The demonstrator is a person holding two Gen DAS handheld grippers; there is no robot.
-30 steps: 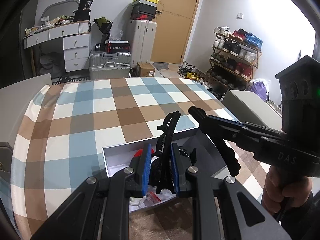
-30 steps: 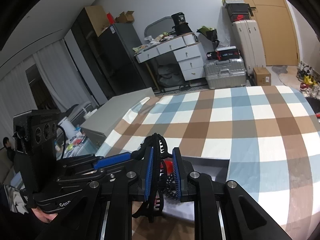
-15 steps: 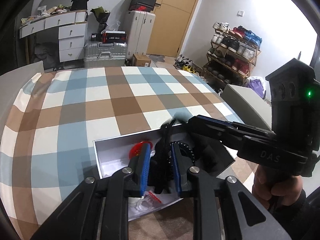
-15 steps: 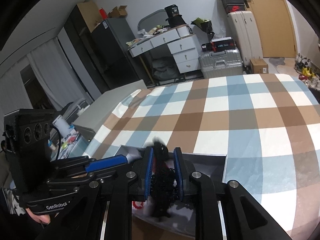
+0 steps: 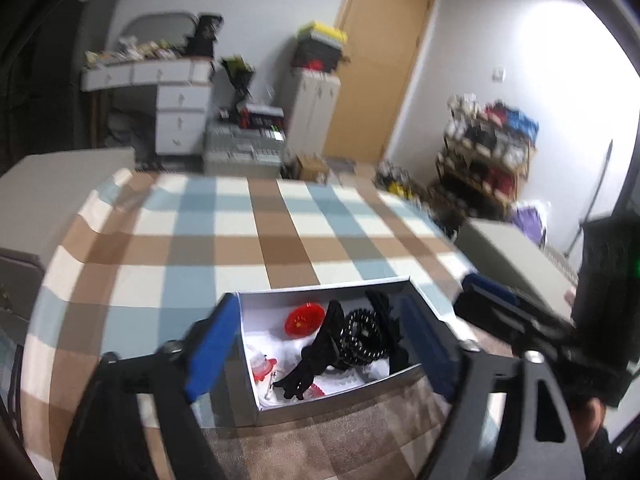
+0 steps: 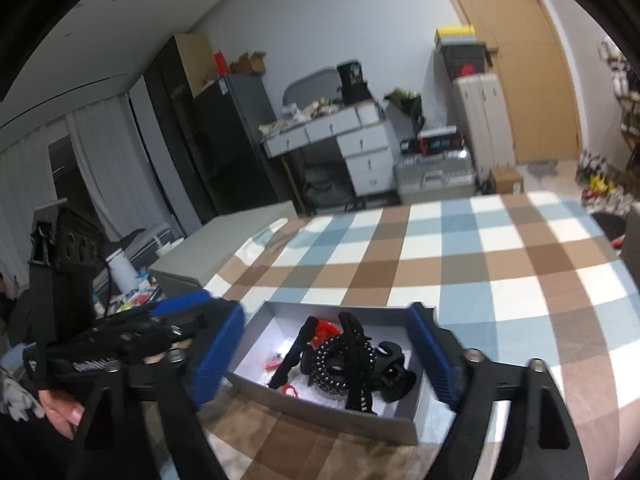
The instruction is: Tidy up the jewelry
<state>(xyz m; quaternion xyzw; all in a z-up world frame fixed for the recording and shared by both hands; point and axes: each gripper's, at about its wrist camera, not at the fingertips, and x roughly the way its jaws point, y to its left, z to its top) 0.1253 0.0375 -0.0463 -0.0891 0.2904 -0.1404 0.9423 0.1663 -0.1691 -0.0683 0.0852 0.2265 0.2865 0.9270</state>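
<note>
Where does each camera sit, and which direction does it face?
Left wrist: on the left hand-held gripper, open, looking down at the box of hair clips; the right hand-held gripper and a hand show at right.
Right wrist: on the right hand-held gripper, open over the same box; the left hand-held gripper shows at left.
Both share the box, checked cloth and door.

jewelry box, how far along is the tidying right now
Done: the black hair claw, black bead bracelet and a red round piece lie inside the open white box on the checked cloth.
In hand: nothing. The left gripper and right gripper have just been opening, and both stand wide with nothing between the pads.
Left: no loose jewelry shows on the cloth; blur hides small pieces.
</note>
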